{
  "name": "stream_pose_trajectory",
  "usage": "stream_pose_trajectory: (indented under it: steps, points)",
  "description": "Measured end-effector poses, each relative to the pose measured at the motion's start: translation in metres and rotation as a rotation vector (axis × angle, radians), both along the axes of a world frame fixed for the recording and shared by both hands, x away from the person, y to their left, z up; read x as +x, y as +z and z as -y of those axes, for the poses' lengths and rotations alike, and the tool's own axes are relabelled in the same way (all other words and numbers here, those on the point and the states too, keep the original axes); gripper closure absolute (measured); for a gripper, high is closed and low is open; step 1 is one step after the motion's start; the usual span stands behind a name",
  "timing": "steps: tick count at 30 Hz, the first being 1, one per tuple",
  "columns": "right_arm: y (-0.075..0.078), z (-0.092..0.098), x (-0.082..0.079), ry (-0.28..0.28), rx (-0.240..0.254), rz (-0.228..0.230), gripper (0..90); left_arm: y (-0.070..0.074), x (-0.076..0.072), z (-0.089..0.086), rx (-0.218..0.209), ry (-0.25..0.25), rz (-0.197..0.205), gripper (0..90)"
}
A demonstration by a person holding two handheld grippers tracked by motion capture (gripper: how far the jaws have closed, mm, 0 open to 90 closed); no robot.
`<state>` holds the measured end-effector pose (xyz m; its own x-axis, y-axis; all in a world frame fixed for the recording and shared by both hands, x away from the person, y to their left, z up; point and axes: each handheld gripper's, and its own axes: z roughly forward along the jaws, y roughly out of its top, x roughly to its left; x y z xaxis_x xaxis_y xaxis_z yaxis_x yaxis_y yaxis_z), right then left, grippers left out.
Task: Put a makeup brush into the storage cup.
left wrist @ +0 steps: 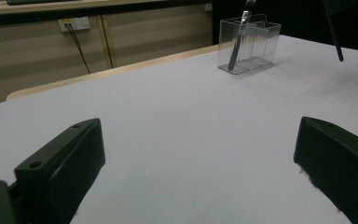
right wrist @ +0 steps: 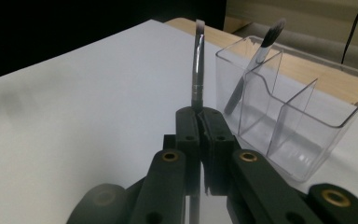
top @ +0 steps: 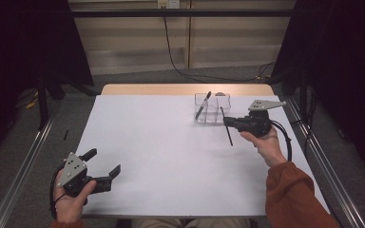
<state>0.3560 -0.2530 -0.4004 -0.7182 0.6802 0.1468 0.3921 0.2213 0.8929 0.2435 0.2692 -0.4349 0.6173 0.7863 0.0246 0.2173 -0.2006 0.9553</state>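
While my right gripper (right wrist: 199,122) clamps a thin brush (right wrist: 197,65) upright just beside the clear organizer (right wrist: 303,135), where a second brush (right wrist: 254,65) leans in one compartment, my left gripper (top: 105,164) rests near the table (top: 161,156) edge, jaws spread wide with nothing between them.

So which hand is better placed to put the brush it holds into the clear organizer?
Right. The right tool already grips a brush beside the clear organizer; the left tool is open, far off.
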Motion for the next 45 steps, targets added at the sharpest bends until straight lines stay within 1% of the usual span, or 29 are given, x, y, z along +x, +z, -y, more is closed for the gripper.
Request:
stream_pose_trajectory:
  steps: [3, 4, 7, 10, 15, 18, 19, 22, 25, 27, 33, 39, 45]
  points:
    - [0.001, -0.001, 0.001, -0.013, 0.002, 0.010, 86.0, 0.000, 0.000, 0.000, 0.001, 0.002, -0.001, 1.9]
    - [0.003, -0.001, 0.001, -0.020, 0.004, 0.021, 86.0, 0.000, 0.000, 0.000, 0.001, 0.000, 0.000, 1.9]
    - [0.007, 0.001, 0.002, -0.035, 0.041, 0.052, 86.0, 0.000, 0.000, 0.001, -0.001, 0.000, -0.002, 1.9]
    - [0.010, 0.000, 0.003, -0.040, 0.060, 0.075, 86.0, 0.000, 0.000, 0.001, 0.001, -0.001, -0.001, 1.9]
    - [0.011, -0.003, 0.005, -0.050, 0.093, 0.095, 86.0, 0.000, 0.000, 0.001, -0.001, -0.004, -0.003, 1.9]
    - [0.012, -0.006, 0.007, -0.055, 0.097, 0.096, 86.0, -0.001, 0.001, 0.001, 0.003, -0.007, -0.006, 1.9]
    - [0.013, -0.007, 0.008, -0.057, 0.092, 0.098, 86.0, -0.001, 0.001, 0.001, 0.001, -0.008, -0.005, 1.9]
    - [0.019, -0.010, 0.011, -0.059, 0.098, 0.112, 86.0, -0.001, 0.000, 0.001, 0.000, -0.006, -0.005, 1.9]
    - [0.025, -0.012, 0.014, -0.057, 0.110, 0.118, 86.0, 0.000, 0.000, 0.001, 0.002, -0.007, -0.004, 1.9]
    - [0.029, -0.015, 0.017, -0.043, 0.109, 0.113, 86.0, 0.000, 0.001, 0.001, 0.001, -0.005, -0.005, 1.9]
    - [0.034, -0.023, 0.025, -0.041, 0.108, 0.126, 86.0, 0.000, 0.001, 0.001, 0.000, -0.005, -0.003, 1.9]
    - [0.042, -0.028, 0.033, -0.058, 0.108, 0.152, 85.9, 0.000, 0.000, 0.001, 0.009, -0.005, 0.002, 1.9]
    - [0.049, -0.032, 0.041, -0.060, 0.109, 0.169, 85.9, 0.000, 0.000, 0.002, 0.016, -0.010, 0.005, 1.9]
